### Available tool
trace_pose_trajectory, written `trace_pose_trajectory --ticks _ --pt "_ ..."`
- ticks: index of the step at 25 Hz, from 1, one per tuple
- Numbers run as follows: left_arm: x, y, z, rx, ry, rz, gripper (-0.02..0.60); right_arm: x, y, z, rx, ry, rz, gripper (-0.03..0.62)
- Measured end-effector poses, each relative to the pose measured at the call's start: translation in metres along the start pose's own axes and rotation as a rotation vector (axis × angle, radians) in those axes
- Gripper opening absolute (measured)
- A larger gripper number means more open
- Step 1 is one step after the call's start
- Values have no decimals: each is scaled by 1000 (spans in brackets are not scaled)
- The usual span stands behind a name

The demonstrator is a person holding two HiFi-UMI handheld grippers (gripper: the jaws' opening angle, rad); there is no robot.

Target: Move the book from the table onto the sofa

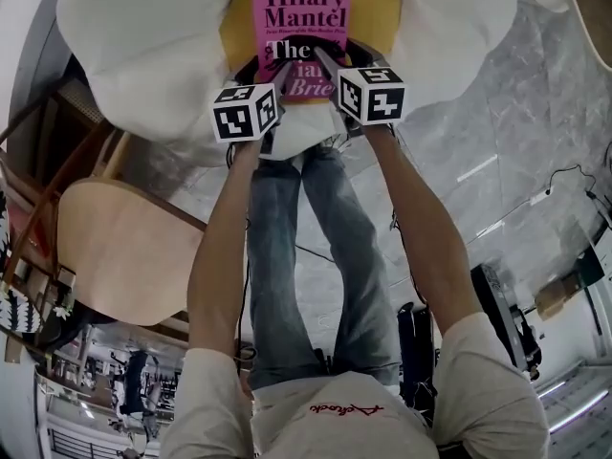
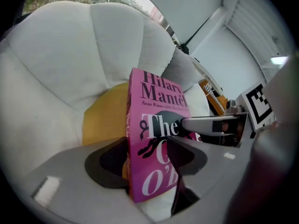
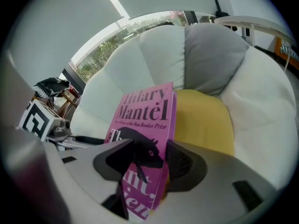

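At the sofa (image 1: 143,55), left gripper (image 2: 148,158) and right gripper (image 3: 148,161) clamp the book (image 1: 301,17).

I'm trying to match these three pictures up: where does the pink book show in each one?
Head view: pink book at top centre.
Left gripper view: centre, upright between the jaws.
Right gripper view: just left of centre, between the jaws.
Shared landmark: the yellow cushion behind it.
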State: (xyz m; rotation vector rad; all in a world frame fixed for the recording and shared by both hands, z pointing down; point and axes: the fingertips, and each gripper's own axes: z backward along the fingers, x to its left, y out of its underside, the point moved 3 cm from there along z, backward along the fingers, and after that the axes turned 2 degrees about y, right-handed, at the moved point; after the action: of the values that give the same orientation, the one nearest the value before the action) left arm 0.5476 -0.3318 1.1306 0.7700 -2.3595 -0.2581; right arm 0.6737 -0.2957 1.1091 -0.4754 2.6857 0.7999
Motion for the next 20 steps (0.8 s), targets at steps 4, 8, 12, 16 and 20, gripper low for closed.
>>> trace_pose_trajectory --ticks 4,8,12,16,20 --pt "4 3 -6 12 3 20 273 -3 3 -7 16 3 7 219" --pt "7 4 -7 1 -1 28 273 -3 5 -12 21 3 -10 221" --pt "2 7 -11 13 11 -25 276 -5 7 -13 20 2 -11 220" --pt "2 5 -9 6 4 -20 278 -5 6 -11 18 14 7 221" --pt "3 -1 1 -14 -23 -53 276 -11 1 2 -14 34 -18 221"
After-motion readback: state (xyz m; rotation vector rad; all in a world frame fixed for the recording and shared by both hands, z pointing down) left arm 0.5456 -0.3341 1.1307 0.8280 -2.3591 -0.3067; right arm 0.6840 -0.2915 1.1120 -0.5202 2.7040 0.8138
